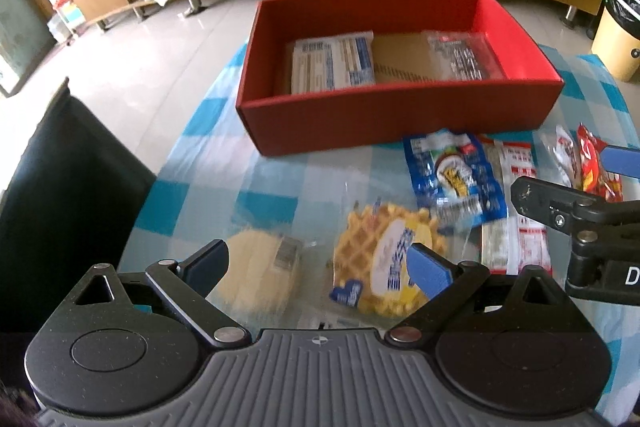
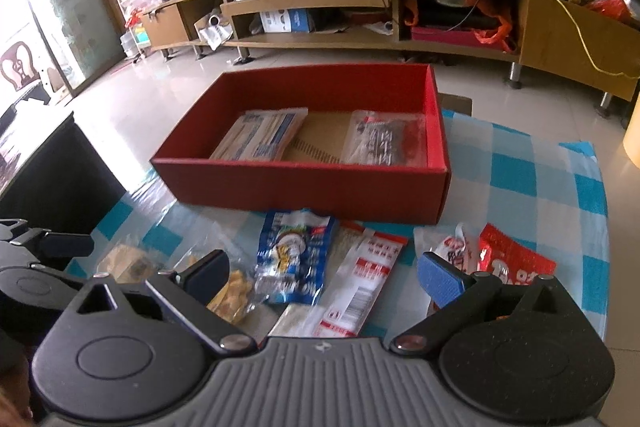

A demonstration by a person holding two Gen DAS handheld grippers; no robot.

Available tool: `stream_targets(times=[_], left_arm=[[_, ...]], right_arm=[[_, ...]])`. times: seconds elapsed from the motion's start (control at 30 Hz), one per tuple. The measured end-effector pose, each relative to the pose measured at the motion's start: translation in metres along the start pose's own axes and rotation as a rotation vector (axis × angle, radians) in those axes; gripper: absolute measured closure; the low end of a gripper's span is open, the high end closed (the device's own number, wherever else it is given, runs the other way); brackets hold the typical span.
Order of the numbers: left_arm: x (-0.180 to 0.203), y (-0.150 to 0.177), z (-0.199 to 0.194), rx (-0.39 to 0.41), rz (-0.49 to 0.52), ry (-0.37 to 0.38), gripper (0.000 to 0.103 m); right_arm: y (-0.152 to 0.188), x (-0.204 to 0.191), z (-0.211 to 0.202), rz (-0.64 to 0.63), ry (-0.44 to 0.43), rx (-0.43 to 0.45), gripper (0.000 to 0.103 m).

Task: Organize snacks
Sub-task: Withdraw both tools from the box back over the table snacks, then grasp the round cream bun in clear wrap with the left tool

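The left claw (image 1: 318,267) is wide open and holds nothing; its 2 fingers stand over a pale cake packet (image 1: 260,267) and a waffle packet (image 1: 390,259), both lying on the near part of the bench (image 1: 192,195) with its blue and white checked cover. The right claw (image 2: 326,273) is also spread wide and empty, above a blue snack bag (image 2: 294,259) and a long white and red packet (image 2: 360,283). Just right of those lies a red bag (image 2: 516,259), beside a clear white and red one (image 2: 452,247). Beyond the loose snacks, a red box (image 2: 304,187) sits open on the bench, its near wall close to the blue bag. Inside it are 2 packets lying flat and apart: a white and blue one (image 2: 264,135) on the left, a clear one with dark contents (image 2: 384,137) on the right. Farther off, on the floor, stands a long wooden TV cabinet (image 2: 360,35).
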State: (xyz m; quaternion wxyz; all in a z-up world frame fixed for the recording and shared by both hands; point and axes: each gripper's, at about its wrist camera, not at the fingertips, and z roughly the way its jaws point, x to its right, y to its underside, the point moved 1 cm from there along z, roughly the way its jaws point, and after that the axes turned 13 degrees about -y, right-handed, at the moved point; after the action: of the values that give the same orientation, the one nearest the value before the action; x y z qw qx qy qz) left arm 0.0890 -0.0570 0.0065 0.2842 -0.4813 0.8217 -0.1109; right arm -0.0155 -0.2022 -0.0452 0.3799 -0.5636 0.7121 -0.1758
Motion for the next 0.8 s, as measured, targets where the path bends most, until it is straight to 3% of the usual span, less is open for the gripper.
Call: stream_targets(times=[0.33,0.57,0.8], left_arm=[[-0.005,0.023,0.004,-0.059,0.015,-0.005,0.005],[-0.019,0.034,0.021,-0.137,-0.027,-0.003,0.005],[-0.013,0.029,0.029,-0.166,-0.057,0.076,0.004]], right_arm=[[0.019,-0.011,0.004,-0.03,-0.012,-0.075,0.003],[0.025,-0.005,0.004,-0.029,-0.016,-0.106,0.003],[0.02,0.005,0.0,0.002,-0.02,-0.089,0.003]])
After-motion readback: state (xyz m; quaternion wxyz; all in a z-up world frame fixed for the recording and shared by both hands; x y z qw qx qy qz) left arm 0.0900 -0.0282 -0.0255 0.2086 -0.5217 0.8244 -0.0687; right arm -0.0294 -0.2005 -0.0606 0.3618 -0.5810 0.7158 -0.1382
